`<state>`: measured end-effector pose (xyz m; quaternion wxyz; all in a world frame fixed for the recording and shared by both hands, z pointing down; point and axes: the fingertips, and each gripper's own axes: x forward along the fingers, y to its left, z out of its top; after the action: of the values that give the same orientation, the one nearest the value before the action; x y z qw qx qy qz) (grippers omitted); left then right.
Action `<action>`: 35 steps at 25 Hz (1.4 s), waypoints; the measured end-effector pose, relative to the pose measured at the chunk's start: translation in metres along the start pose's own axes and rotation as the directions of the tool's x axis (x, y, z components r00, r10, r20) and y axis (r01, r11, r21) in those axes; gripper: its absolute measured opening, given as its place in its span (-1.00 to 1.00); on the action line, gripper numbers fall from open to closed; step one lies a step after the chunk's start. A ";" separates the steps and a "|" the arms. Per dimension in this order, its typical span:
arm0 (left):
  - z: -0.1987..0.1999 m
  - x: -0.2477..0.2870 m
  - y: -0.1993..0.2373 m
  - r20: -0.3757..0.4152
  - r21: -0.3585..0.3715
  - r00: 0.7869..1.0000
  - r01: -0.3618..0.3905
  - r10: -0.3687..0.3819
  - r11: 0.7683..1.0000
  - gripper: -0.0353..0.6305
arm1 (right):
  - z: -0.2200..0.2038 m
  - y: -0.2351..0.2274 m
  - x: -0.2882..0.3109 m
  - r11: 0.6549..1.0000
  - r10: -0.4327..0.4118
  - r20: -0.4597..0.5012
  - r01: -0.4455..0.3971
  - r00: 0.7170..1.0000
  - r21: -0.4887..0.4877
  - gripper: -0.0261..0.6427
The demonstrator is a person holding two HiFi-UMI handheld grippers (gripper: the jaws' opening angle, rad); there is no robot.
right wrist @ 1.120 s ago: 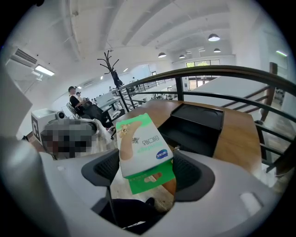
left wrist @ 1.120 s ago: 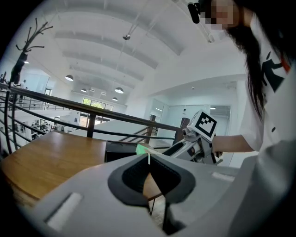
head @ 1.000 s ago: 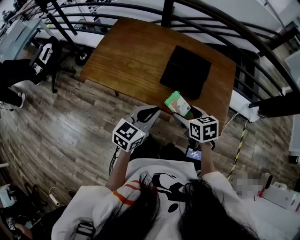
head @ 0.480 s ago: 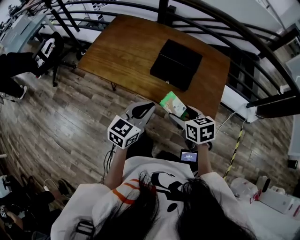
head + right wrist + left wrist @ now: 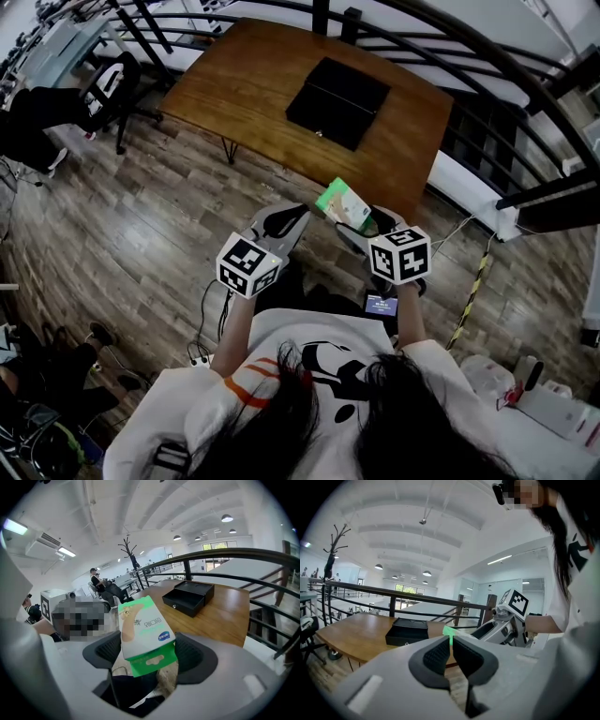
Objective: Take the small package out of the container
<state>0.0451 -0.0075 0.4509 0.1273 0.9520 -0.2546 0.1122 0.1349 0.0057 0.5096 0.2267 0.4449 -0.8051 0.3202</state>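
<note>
Wooden table (image 5: 234, 89) and its black rectangular box container (image 5: 337, 89) sit well beyond the jaws. The right gripper (image 5: 147, 645) clamps the green-and-white cardboard package (image 5: 143, 623), which looks fully removed. The left gripper (image 5: 450, 644) is pinched together and empty.

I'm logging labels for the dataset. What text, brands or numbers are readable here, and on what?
Small package in the right tool: dark characters and a blue oval logo, too blurred to read.
Its marker cube: square patterns only, no words.
Black container: no print visible.

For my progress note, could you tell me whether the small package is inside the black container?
No, the small package is clamped in the right gripper, well away from the black container.
</note>
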 end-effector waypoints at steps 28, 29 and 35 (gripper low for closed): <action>-0.020 -0.042 -0.076 -0.096 0.114 0.974 0.214 -0.204 0.970 -0.86 | -0.063 0.028 -0.058 0.983 -0.131 0.057 0.122 0.990 0.137 0.23; -0.022 -0.048 -0.076 -0.097 0.114 0.973 0.218 -0.208 0.969 -0.86 | -0.066 0.031 -0.059 0.981 -0.141 0.057 0.132 0.988 0.141 0.23; -0.032 -0.095 -0.065 -0.082 0.116 0.976 0.213 -0.204 0.970 -0.86 | -0.070 0.065 -0.056 0.977 -0.166 0.067 0.155 0.984 0.147 0.22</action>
<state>-0.0063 0.0998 0.4428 0.0879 0.9751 -0.1412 0.1467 0.1131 0.1141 0.5014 0.1877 0.5356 -0.7503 0.3391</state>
